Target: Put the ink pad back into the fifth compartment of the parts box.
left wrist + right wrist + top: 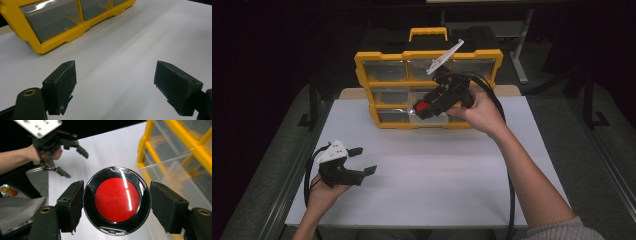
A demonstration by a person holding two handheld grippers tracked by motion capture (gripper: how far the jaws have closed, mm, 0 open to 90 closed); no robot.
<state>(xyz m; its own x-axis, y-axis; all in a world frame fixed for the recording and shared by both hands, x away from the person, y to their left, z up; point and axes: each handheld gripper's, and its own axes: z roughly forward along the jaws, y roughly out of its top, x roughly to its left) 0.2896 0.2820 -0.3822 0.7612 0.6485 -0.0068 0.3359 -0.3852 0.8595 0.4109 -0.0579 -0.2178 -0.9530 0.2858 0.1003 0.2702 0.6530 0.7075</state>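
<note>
Right tool (116, 202) clamps a round red disc (117, 200) by its rim above a pulled-out drawer (172, 173) of the yellow organizer (428, 57), so the slick edge could slip out; left tool (357, 161) hovers agape over the worktop (437, 170).

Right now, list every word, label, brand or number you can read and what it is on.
None can be read.
Red disc held between the right gripper jaws: plain red face in a black rim, no lettering.
Yellow organizer: no label legible on frame or drawers.
Left gripper, with its white plate: no marking legible.
</note>
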